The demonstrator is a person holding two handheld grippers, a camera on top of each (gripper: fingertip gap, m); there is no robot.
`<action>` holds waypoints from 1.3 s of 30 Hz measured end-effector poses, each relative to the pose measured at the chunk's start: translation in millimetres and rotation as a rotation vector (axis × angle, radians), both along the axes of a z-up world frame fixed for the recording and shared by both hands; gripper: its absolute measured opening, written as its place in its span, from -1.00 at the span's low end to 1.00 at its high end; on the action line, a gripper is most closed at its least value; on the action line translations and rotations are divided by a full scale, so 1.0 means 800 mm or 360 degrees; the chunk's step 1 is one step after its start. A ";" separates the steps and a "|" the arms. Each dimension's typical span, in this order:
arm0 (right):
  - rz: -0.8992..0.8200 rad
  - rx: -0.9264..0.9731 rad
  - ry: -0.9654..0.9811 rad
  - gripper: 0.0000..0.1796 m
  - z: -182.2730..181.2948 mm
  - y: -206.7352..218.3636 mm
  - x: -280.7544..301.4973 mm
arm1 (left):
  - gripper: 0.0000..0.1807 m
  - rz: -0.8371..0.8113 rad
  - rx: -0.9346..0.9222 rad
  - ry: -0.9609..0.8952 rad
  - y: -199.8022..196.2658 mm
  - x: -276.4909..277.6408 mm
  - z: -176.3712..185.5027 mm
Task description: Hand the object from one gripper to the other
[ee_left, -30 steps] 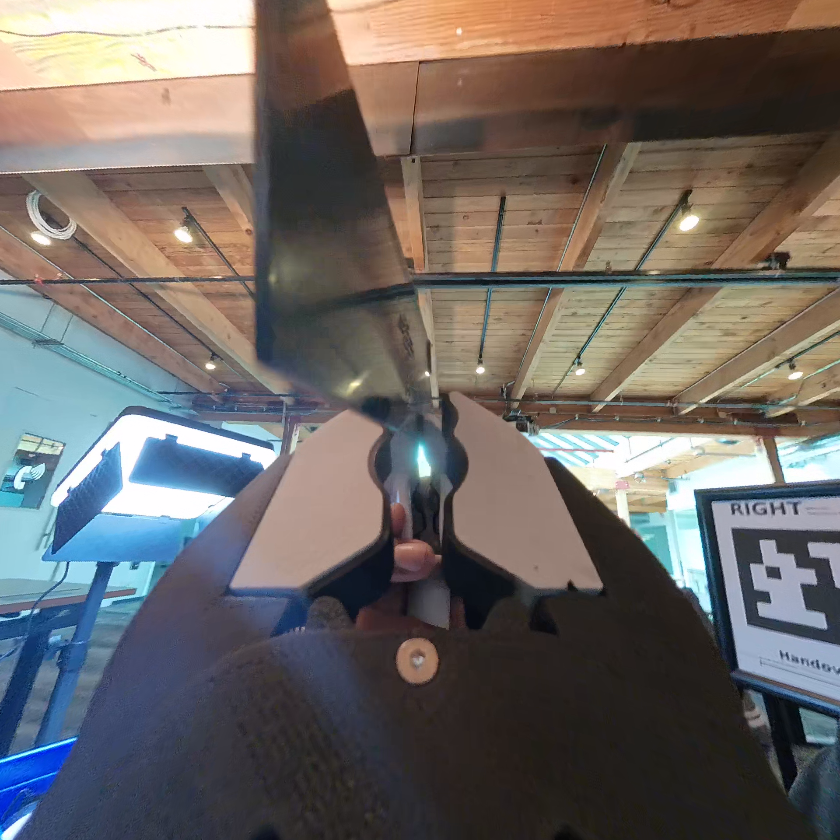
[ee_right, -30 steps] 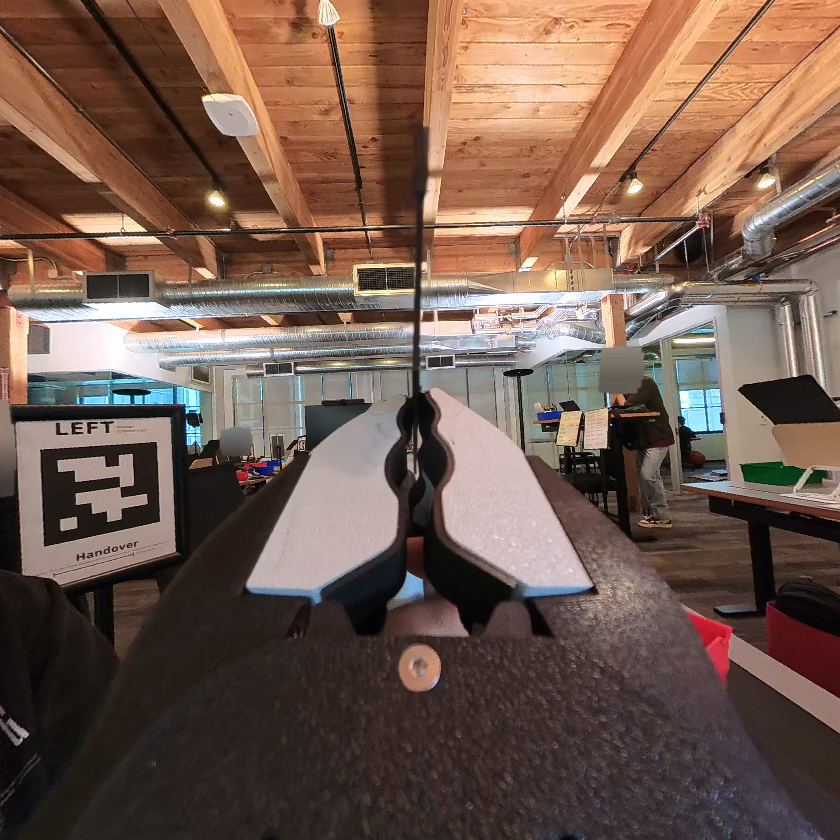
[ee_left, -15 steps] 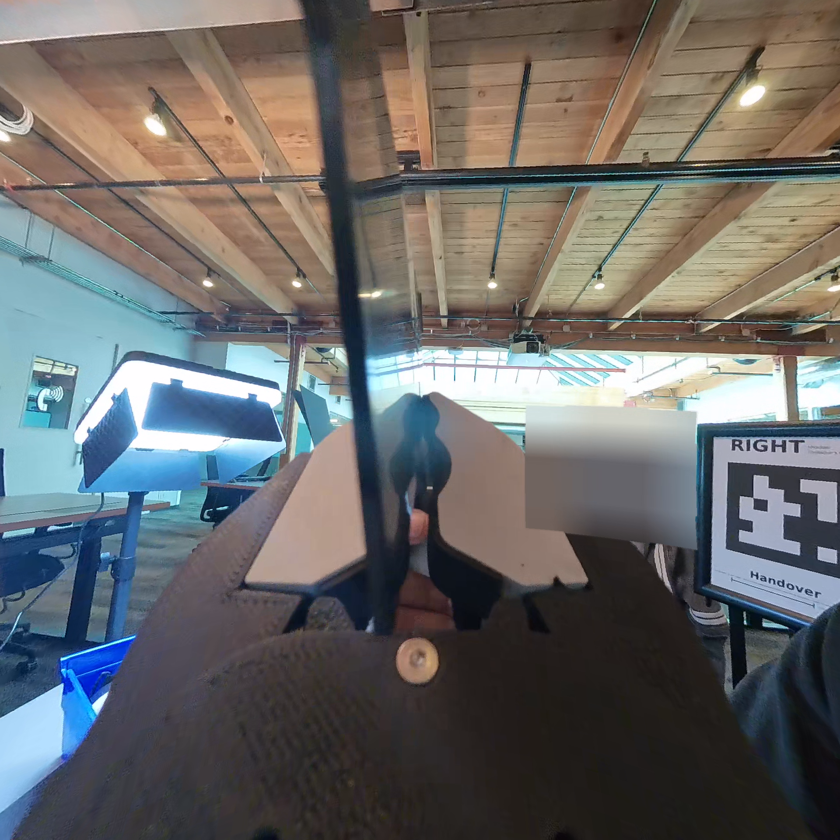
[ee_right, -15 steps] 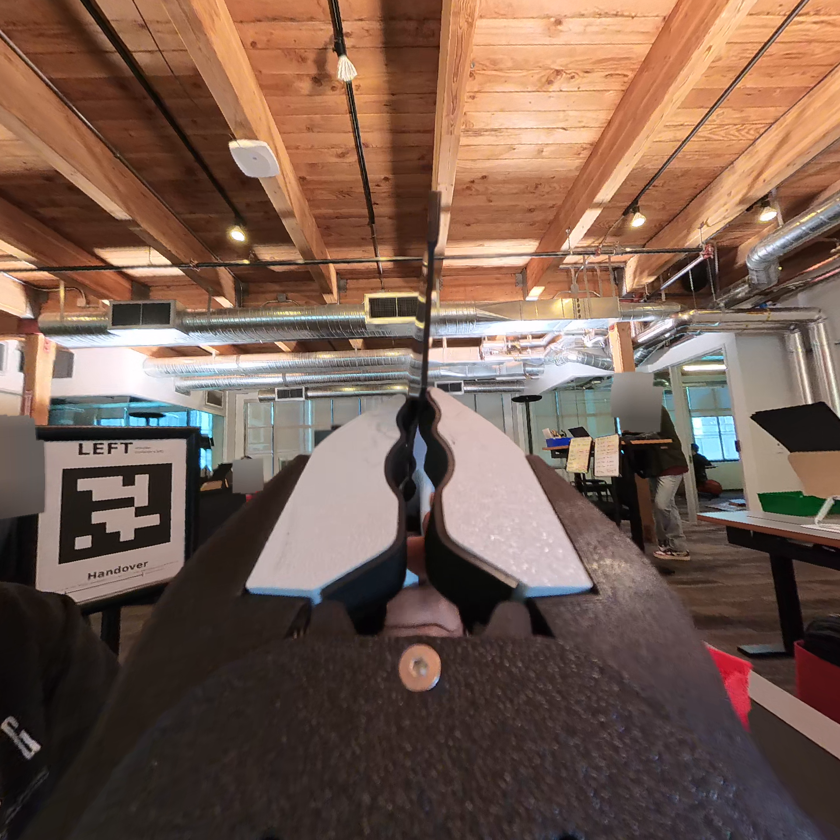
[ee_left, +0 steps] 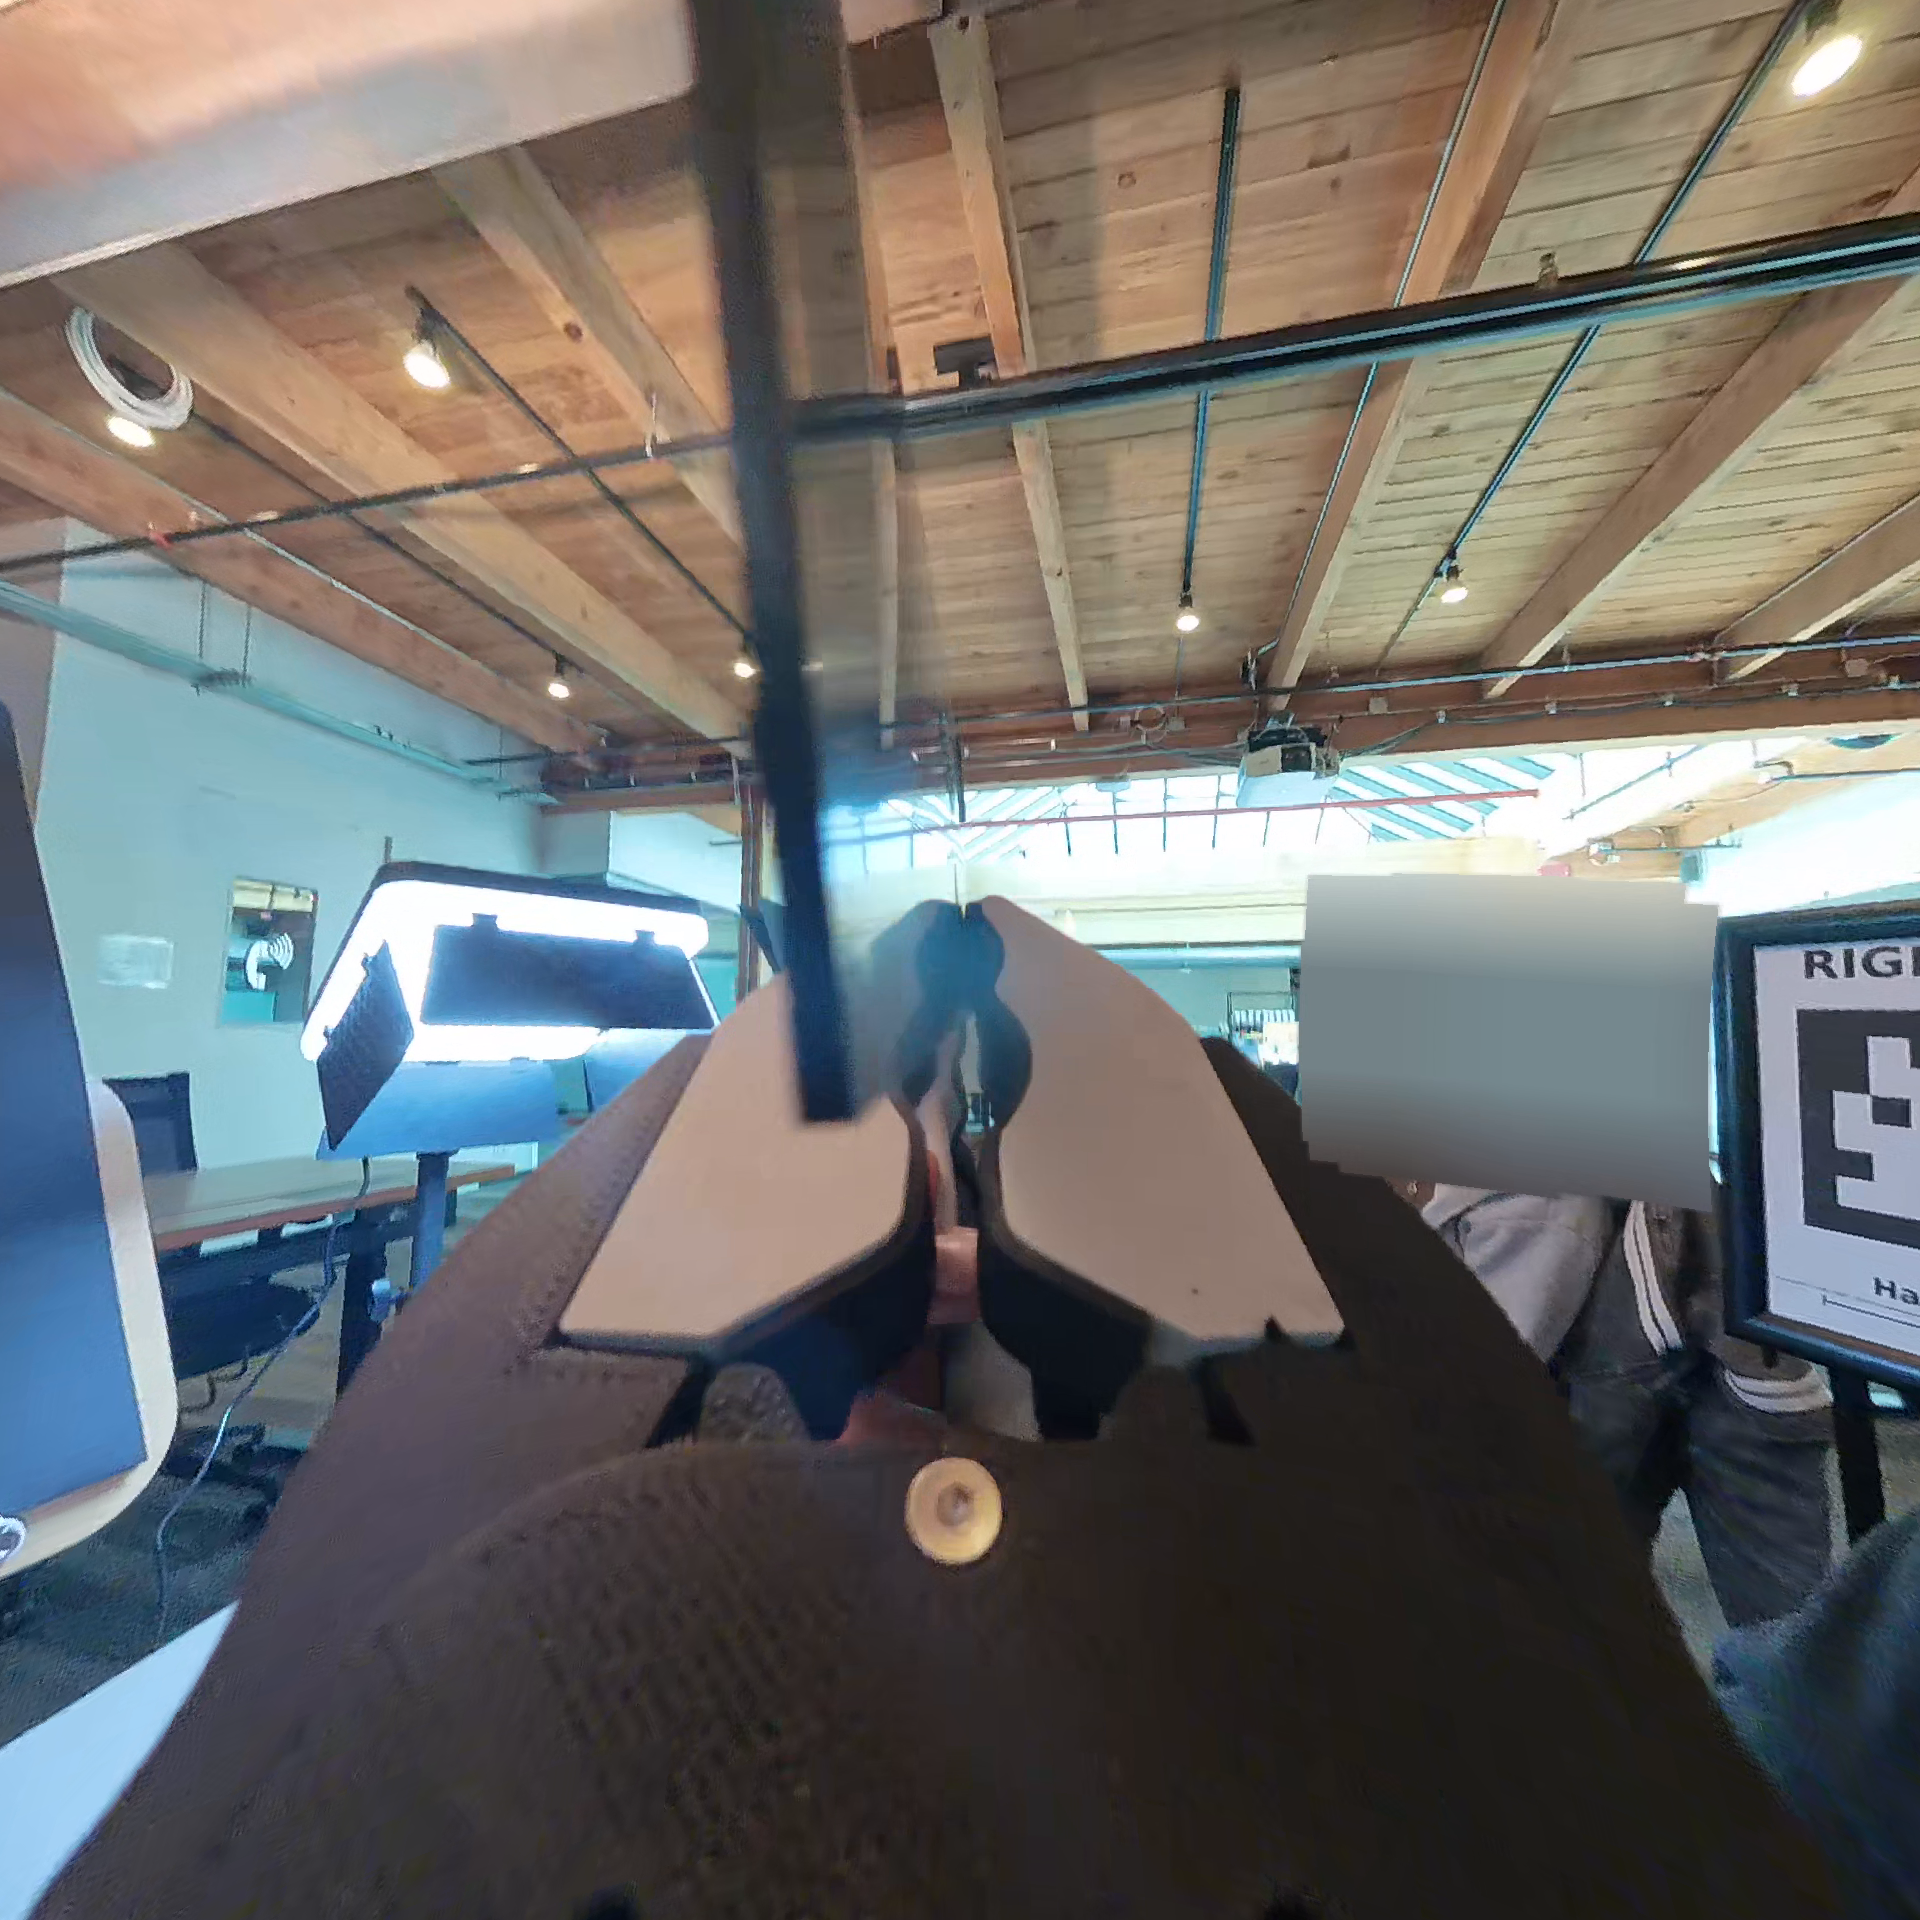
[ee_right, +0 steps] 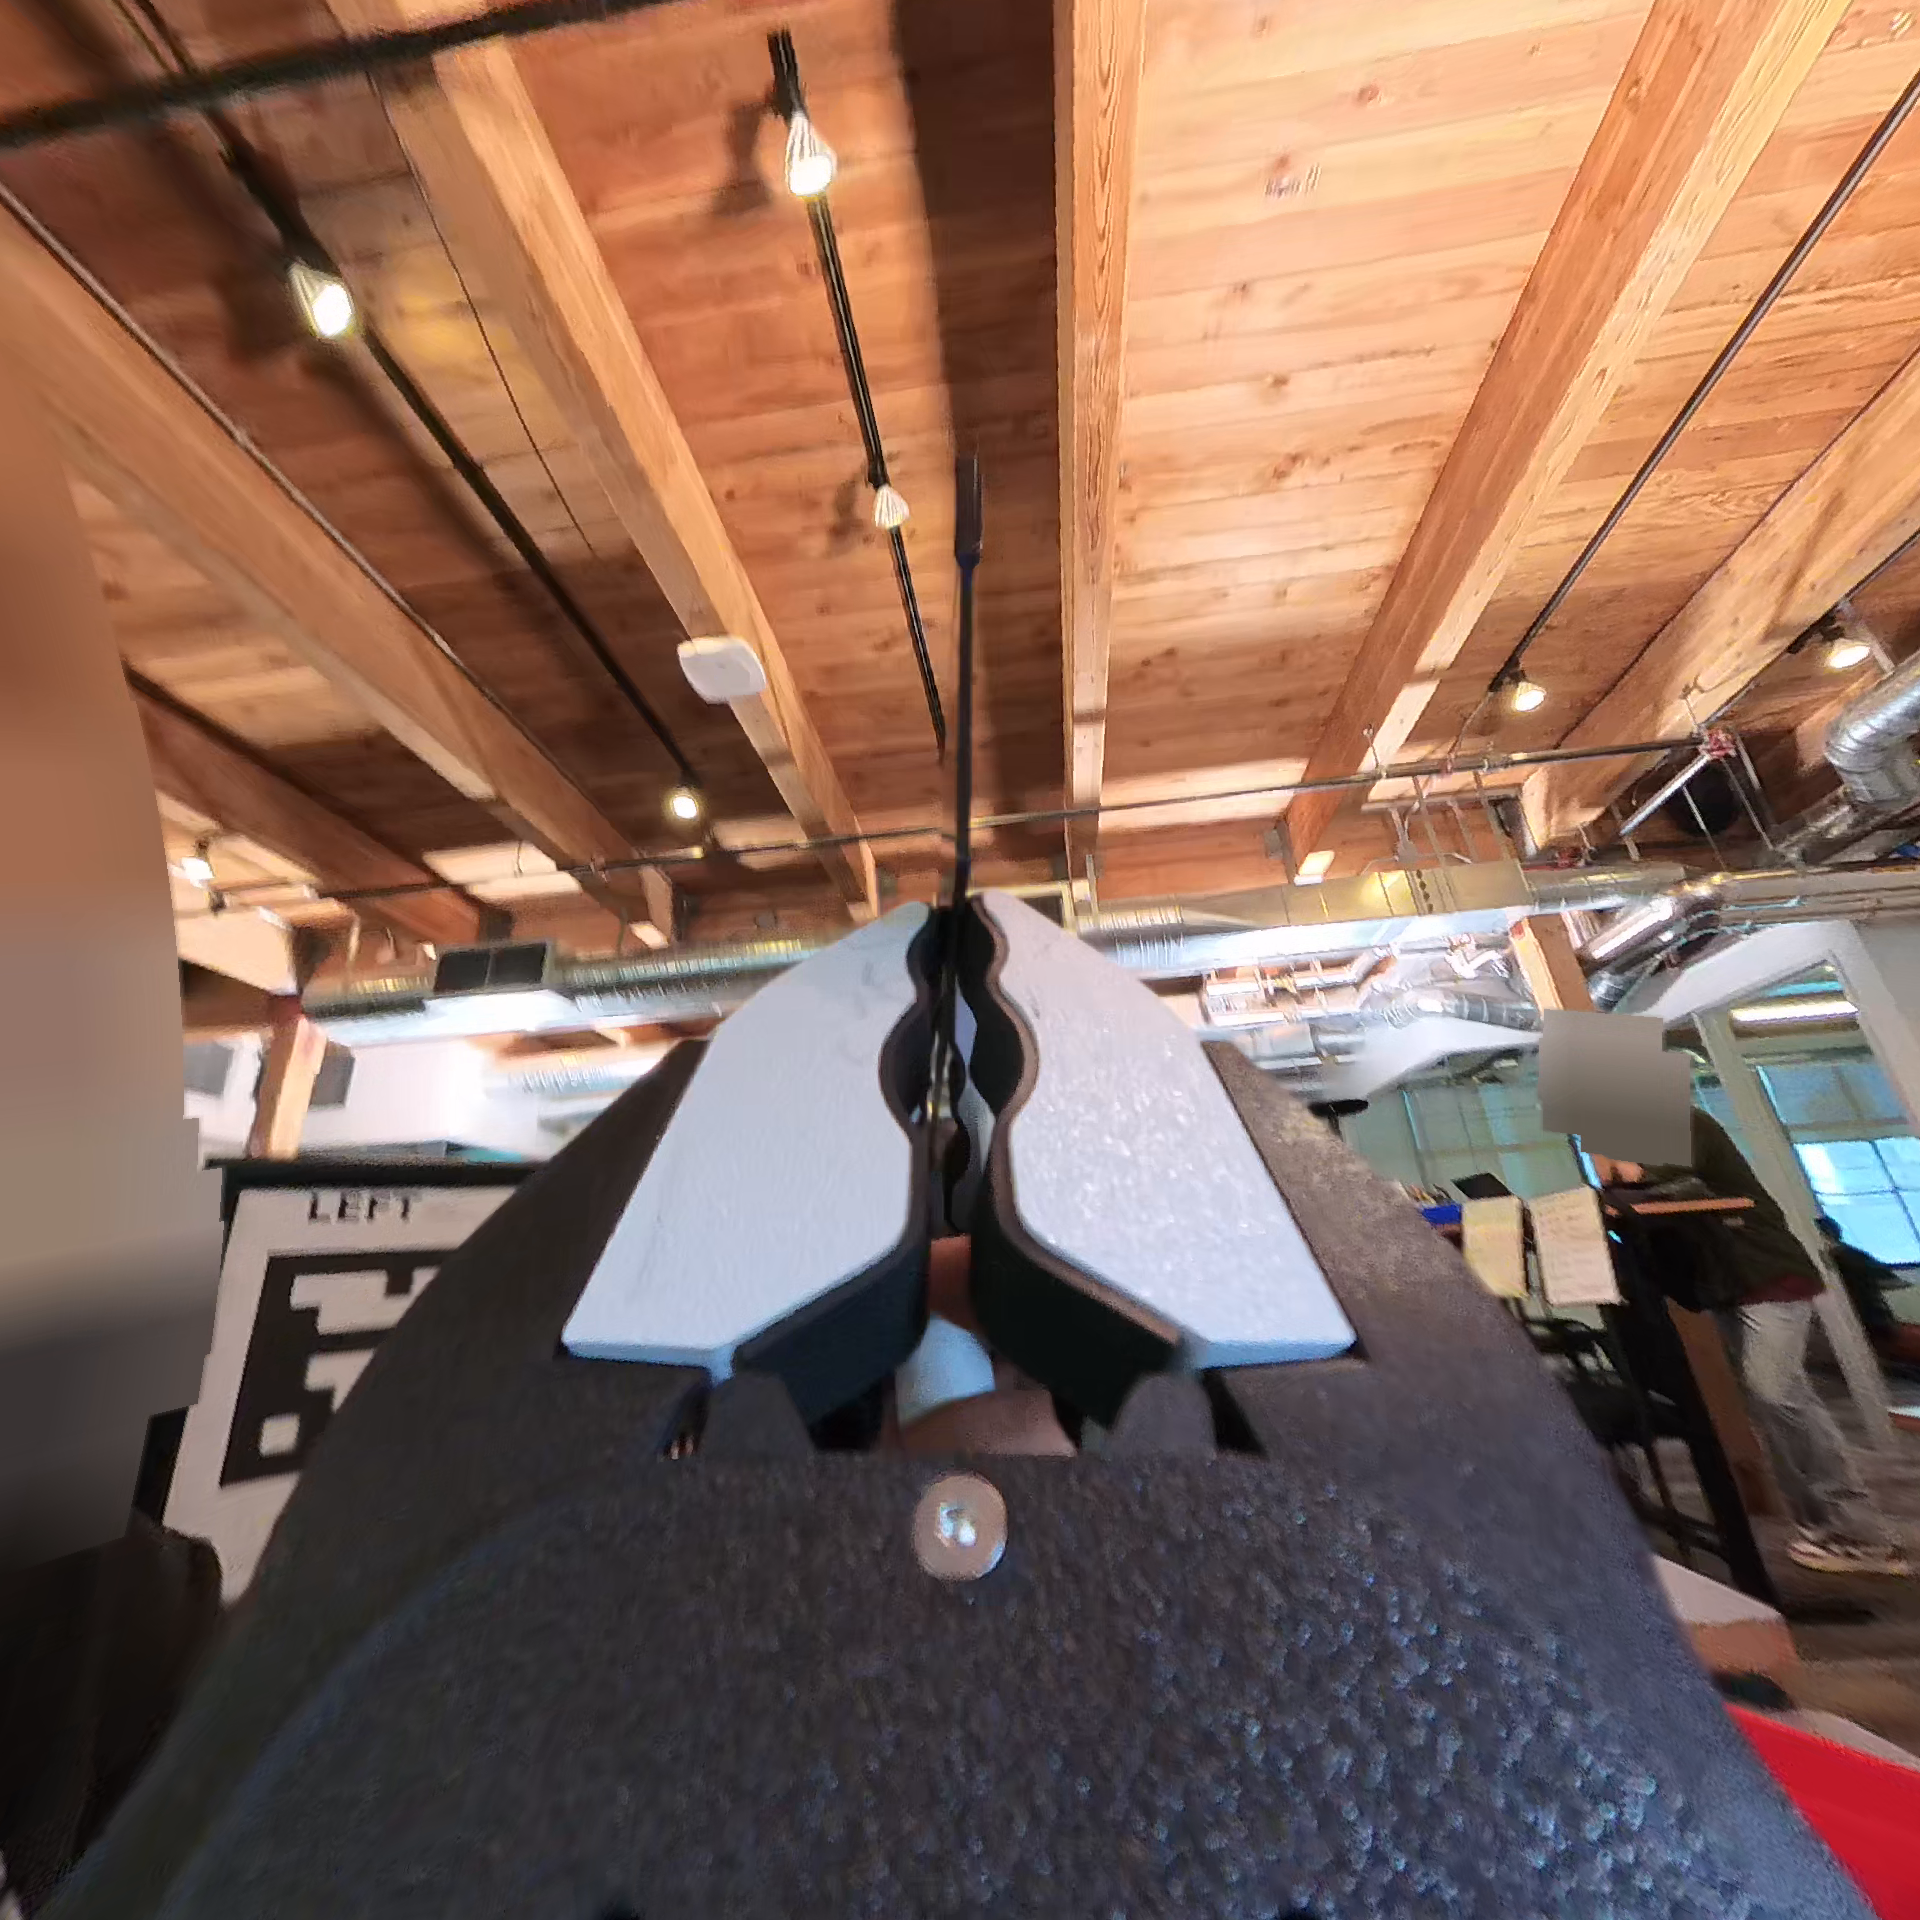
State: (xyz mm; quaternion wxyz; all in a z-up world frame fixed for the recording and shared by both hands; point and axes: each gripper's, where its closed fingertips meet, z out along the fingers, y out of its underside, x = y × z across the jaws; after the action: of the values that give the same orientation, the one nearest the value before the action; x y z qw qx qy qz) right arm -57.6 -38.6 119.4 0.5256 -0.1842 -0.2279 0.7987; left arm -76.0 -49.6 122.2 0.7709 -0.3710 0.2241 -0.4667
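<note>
The object is a thin, dark flat sheet. In the right wrist view it stands edge-on [ee_right: 966, 665], rising straight up from between the fingertips of my right gripper [ee_right: 954, 914], which is shut on its lower end. In the left wrist view the same sheet [ee_left: 774, 582] hangs blurred from the top edge down across the left finger [ee_left: 748, 1195], close to the camera and not between the jaws. My left gripper [ee_left: 961, 912] is shut with its tips touching and holds nothing.
The left wrist view shows a lit studio light panel [ee_left: 499, 987] on a stand, a framed marker sign [ee_left: 1849, 1143], a person in a grey jacket [ee_left: 1621, 1351] and a white table corner [ee_left: 83, 1714]. The right wrist view shows another marker sign [ee_right: 343, 1330], a person at a desk [ee_right: 1766, 1351] and a red bin [ee_right: 1849, 1787]. The tips of both grippers are at nearly the same place.
The left jaws went from slightly apart to shut. The sheet shifted from above the left fingertips to edge-on across the left finger. The right view tilted up toward the ceiling.
</note>
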 end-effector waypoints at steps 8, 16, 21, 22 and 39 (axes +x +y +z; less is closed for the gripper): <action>-0.0264 0.0315 -0.0334 -0.95 -0.005 0.003 0.004 | -0.98 -0.0112 -0.0146 0.0277 -0.005 -0.012 -0.013; -0.0111 0.0190 -0.0142 -0.98 0.001 0.000 0.007 | -0.83 -0.0076 -0.0082 0.0148 -0.001 -0.007 -0.006; -0.0050 0.0146 -0.0057 -0.98 -0.002 -0.003 0.003 | -0.98 -0.0042 -0.0067 0.0227 0.004 0.014 -0.015; -0.0046 0.0134 -0.0052 -0.98 -0.002 -0.002 0.003 | -0.99 -0.0034 -0.0070 0.0233 0.004 0.013 -0.015; -0.0210 0.0523 -0.0540 -0.98 -0.026 -0.006 -0.008 | -0.94 -0.0063 -0.0188 0.0506 0.004 -0.001 -0.036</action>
State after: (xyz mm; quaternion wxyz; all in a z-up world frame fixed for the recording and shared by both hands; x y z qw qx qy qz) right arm -63.6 -43.5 98.6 0.5538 -0.2422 -0.4271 0.6725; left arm -76.7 -46.4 93.3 0.6933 -0.4802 0.3228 -0.4297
